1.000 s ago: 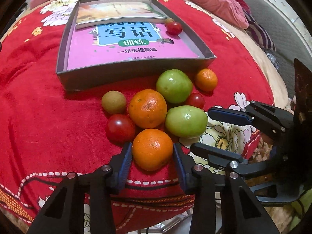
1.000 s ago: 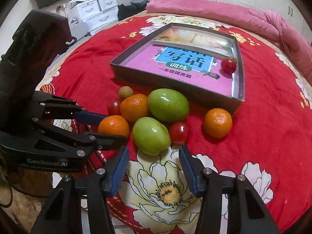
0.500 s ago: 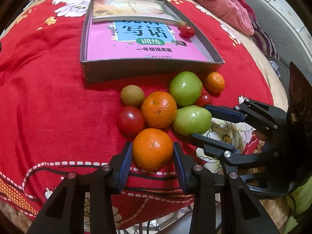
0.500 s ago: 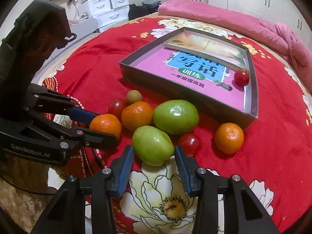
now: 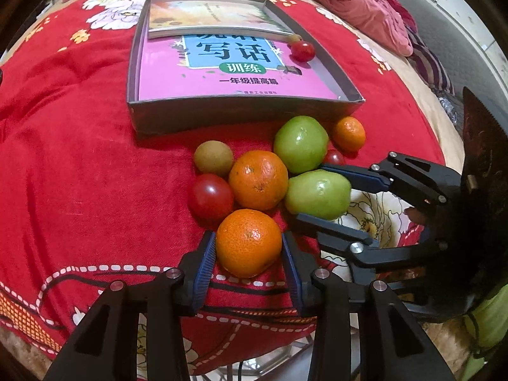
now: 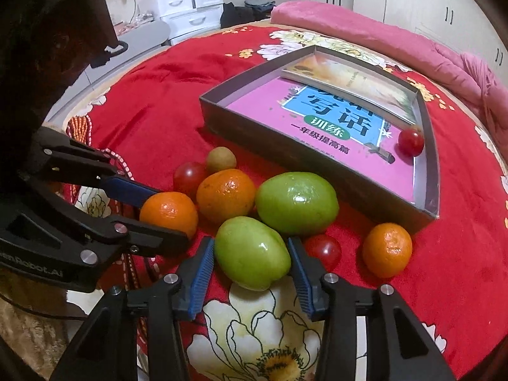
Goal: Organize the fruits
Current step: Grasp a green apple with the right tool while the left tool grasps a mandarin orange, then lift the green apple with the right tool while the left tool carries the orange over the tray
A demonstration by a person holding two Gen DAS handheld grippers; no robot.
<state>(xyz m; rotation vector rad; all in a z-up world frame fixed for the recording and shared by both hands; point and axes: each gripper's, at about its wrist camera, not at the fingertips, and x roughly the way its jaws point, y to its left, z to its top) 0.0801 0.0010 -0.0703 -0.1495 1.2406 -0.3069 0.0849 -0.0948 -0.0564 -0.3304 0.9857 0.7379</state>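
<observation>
My left gripper (image 5: 247, 238) is shut on an orange tangerine (image 5: 249, 243) at the near edge of the fruit pile on the red bedspread. Beside it, my right gripper (image 6: 250, 244) has both blue pads against a green fruit (image 6: 252, 252), and its jaws are opening slightly. A second green fruit (image 6: 297, 201), another tangerine (image 6: 225, 195), a small tangerine (image 6: 387, 249), two red tomatoes (image 6: 324, 250) (image 6: 189, 174) and a small brownish fruit (image 6: 220, 160) lie around them. Behind stands a grey box (image 6: 285, 158) with a red tomato (image 6: 411, 142) inside.
Two books lie flat in the box, a pink one (image 5: 222, 73) under a pale one (image 5: 209, 16). A pink quilt (image 6: 381, 35) runs along the far side of the bed. White drawers (image 6: 187, 3) stand beyond the bed's left edge (image 6: 104, 79).
My right gripper has moved forward and narrowed its jaws around the near green fruit. The left gripper keeps hold of the tangerine and has hardly moved.
</observation>
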